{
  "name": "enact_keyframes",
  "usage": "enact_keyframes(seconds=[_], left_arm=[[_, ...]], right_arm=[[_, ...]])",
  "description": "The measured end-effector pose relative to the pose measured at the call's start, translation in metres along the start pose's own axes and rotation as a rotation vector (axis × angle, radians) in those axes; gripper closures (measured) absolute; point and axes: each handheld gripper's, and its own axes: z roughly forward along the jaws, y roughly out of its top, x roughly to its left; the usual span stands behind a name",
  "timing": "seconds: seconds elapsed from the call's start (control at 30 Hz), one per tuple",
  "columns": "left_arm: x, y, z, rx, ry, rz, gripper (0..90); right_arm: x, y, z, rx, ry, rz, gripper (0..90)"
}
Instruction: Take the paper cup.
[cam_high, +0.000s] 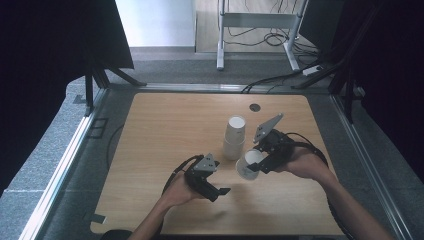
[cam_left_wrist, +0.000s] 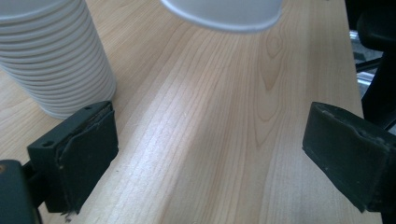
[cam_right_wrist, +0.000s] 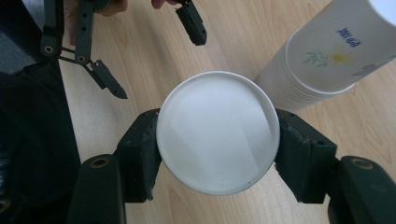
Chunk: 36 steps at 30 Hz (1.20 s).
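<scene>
A single white paper cup (cam_right_wrist: 218, 150) sits clamped between the jaws of the right tongs (cam_high: 258, 162) at centre frame in the high view, tilted on its side, its empty mouth facing the person. Just beside it, toward the upper middle, a tall stack of nested white paper cups (cam_high: 234, 138) stands upright on the light wooden surface (cam_high: 165, 125). The left tongs (cam_high: 218, 190), lower centre, are spread wide and empty.

We find bare table (cam_high: 165, 125) left and front; the cup stack (cam_high: 234, 138) and the held cup (cam_high: 248, 164) just beside it block the centre-right.
</scene>
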Motion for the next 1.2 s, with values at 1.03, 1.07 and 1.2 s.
enact_keyframes(seconds=[1.03, 1.07, 1.2], left_arm=[[-0.015, -0.005, 0.012, -0.008, -0.057, 0.08, 3.4], [-0.016, -0.005, 0.013, -0.009, -0.06, 0.085, 3.4], [-0.018, -0.005, 0.014, -0.02, -0.07, 0.097, 4.6]], right_arm=[[0.018, -0.055, 0.036, -0.286, 0.102, -0.044, 36.8], [0.018, -0.055, 0.036, -0.286, 0.102, -0.044, 36.8], [0.022, -0.059, 0.042, -0.316, 0.113, -0.052, 36.8]])
